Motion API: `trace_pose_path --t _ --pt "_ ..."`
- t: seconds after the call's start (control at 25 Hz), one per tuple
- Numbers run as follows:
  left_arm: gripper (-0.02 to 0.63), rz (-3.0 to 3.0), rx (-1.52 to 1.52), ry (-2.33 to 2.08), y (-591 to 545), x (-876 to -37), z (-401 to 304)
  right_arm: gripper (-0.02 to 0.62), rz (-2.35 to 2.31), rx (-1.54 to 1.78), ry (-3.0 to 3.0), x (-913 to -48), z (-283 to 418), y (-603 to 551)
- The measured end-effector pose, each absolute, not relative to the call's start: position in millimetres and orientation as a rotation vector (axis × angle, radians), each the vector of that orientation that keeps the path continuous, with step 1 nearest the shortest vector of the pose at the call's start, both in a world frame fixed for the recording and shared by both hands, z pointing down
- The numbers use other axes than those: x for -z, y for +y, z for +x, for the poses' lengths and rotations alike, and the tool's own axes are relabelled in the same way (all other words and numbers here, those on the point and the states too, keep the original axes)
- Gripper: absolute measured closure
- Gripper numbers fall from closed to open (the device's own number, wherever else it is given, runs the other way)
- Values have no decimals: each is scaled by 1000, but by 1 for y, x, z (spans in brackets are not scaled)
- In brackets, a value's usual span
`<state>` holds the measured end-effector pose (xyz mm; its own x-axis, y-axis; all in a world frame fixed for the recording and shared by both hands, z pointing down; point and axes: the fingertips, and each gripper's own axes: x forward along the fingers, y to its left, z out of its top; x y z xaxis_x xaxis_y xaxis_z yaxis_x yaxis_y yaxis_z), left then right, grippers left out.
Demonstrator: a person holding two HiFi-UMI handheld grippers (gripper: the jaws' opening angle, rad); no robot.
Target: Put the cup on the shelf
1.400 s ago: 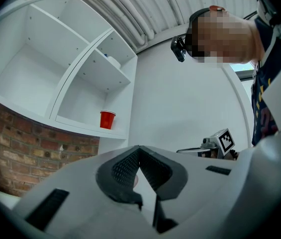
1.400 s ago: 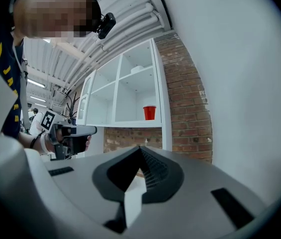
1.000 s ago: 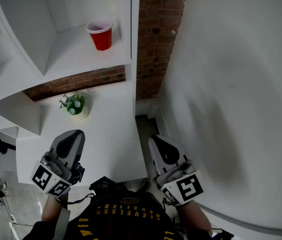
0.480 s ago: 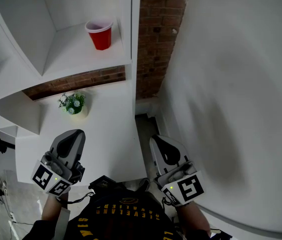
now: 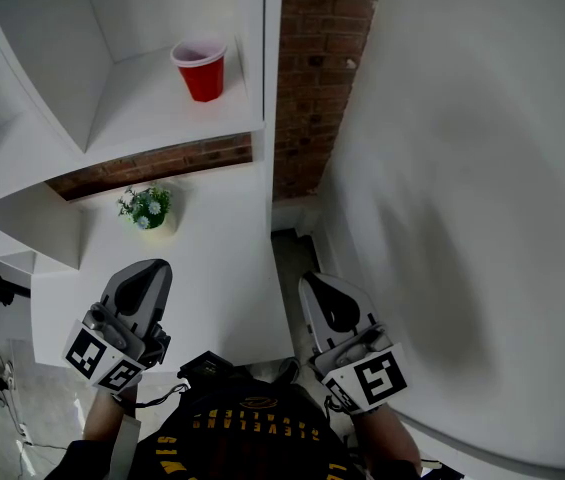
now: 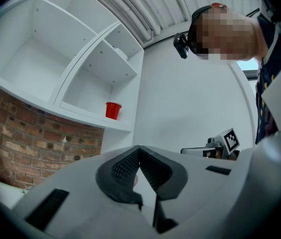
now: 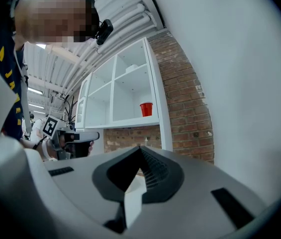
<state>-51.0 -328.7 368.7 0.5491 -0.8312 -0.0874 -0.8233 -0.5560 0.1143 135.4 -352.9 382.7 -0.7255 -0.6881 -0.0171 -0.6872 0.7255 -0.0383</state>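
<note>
Well, the left gripper [image 5: 149,268], grey moulded plastic w/ ribbed black pads, is clenched on nothing, low in front of the shelf [image 5: 152,118]. Its cube [image 5: 99,360] carries black-and-white square markers. A small green plant [image 5: 146,208] w/ pale flowers sits on the white ledge [image 5: 212,258] under the shelf. The red cup [image 5: 201,68] (smooth plastic, tapered, pale inside) stands upright in the shelf's right bay. A rough red brick wall [image 5: 312,78] runs beside the shelf's right post. The right gripper [image 5: 314,280], same build, is also clenched and empty, below the shelf. Yellow lettering on the dark shirt [image 5: 247,433]: can't read it.
</note>
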Motion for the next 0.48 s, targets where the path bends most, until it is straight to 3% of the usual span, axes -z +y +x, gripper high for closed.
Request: trace_pose_path --t 0.48 --pt "604 2706 203 -1446 -328 -371 -51 598 -1144 58 2879 -381 135 -350"
